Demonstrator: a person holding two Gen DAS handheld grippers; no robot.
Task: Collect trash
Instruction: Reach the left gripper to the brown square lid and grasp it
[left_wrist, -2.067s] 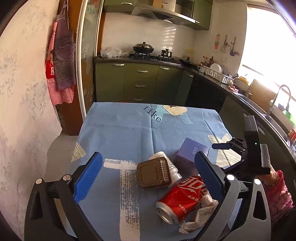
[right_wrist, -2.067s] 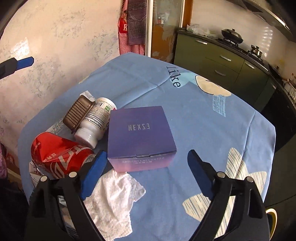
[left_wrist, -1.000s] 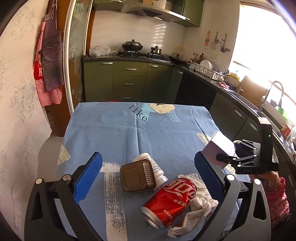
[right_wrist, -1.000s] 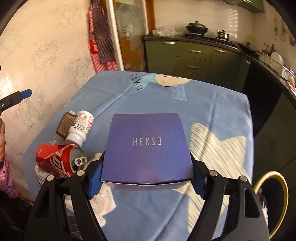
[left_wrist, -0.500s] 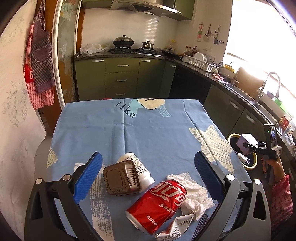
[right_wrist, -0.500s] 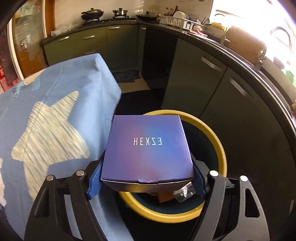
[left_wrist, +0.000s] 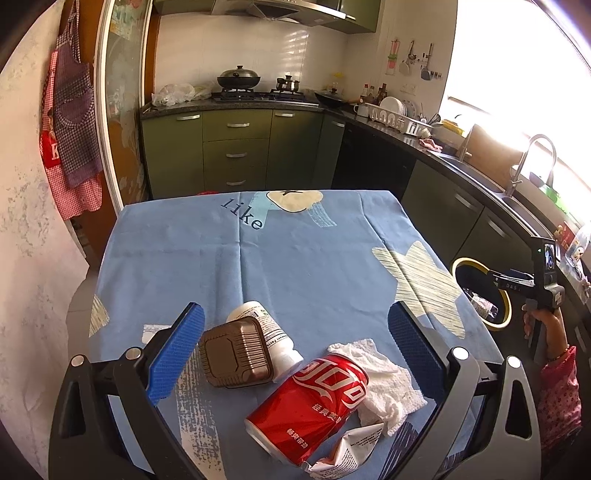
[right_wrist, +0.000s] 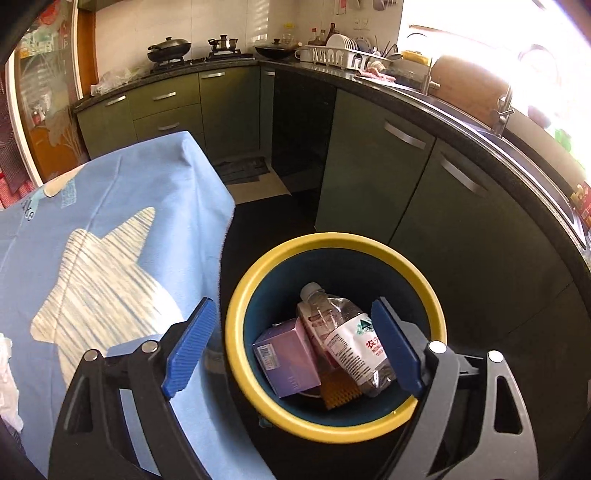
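My right gripper (right_wrist: 295, 347) hangs over a yellow-rimmed bin (right_wrist: 240, 306) on the floor, its jaws opening with nothing between them. The purple box (right_wrist: 288, 356) lies inside the bin beside a crushed plastic bottle (right_wrist: 351, 336) and other trash. My left gripper (left_wrist: 295, 345) stands open over the near end of the blue table (left_wrist: 295, 266). Below it lie a red can (left_wrist: 310, 406), a white pill bottle (left_wrist: 269, 336), a brown square container (left_wrist: 236, 354), a white tissue (left_wrist: 384, 376) and a crumpled wrapper (left_wrist: 347, 458). In the left wrist view a hand holds the right gripper (left_wrist: 495, 277) above the bin (left_wrist: 504, 325).
Dark green kitchen cabinets (left_wrist: 236, 147) run along the back and right, with a stove, a dish rack (left_wrist: 395, 118) and a sink tap (left_wrist: 535, 158). Aprons (left_wrist: 70, 129) hang on the left wall. The bin stands between the table's right edge (right_wrist: 218, 236) and the cabinets (right_wrist: 406, 192).
The purple box has left my right gripper and dropped into the bin; the jaws stand wider and bare. The left gripper barely shifted over the table trash.
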